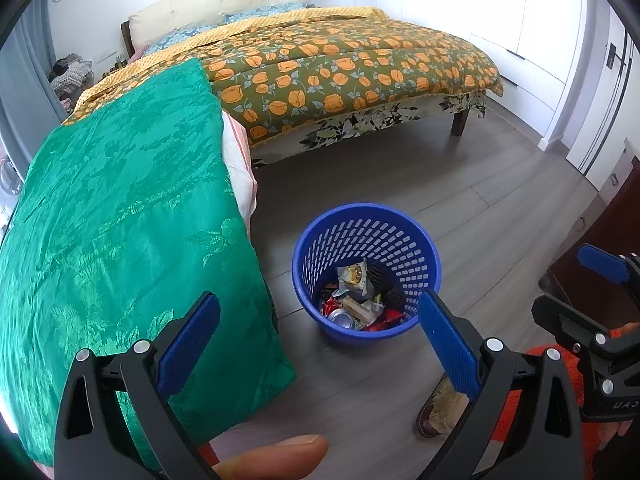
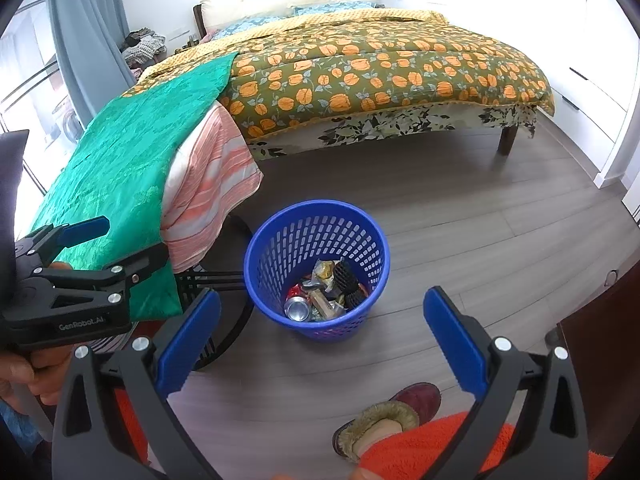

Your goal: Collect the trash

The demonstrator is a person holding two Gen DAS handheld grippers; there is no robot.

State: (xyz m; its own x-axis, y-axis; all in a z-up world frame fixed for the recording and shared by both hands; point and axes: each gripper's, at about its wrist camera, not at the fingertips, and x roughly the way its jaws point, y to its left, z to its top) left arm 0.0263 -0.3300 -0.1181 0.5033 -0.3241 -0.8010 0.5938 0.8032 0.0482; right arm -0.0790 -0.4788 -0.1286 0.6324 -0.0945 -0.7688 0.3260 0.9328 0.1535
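Basket [image 1: 366, 272] on floor [image 1: 460, 200], before bed [image 1: 340, 68]. Can [image 2: 298, 307], wrappers [image 1: 352, 276] inside basket. Draped cloth [image 1: 120, 220] left of basket, reaching onto bed's near-left corner. Slipper [image 2: 384, 412] on floor nearer than basket. Wardrobe [image 1: 500, 20] behind bed, right.

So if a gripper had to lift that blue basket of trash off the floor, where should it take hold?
Probably the rim of the blue basket, from straight above, one finger inside and one outside. It stands upright with its mouth open upward, and the wall looks too wide to span. The side nearest the grippers is clear floor; both the left gripper and right gripper are open.
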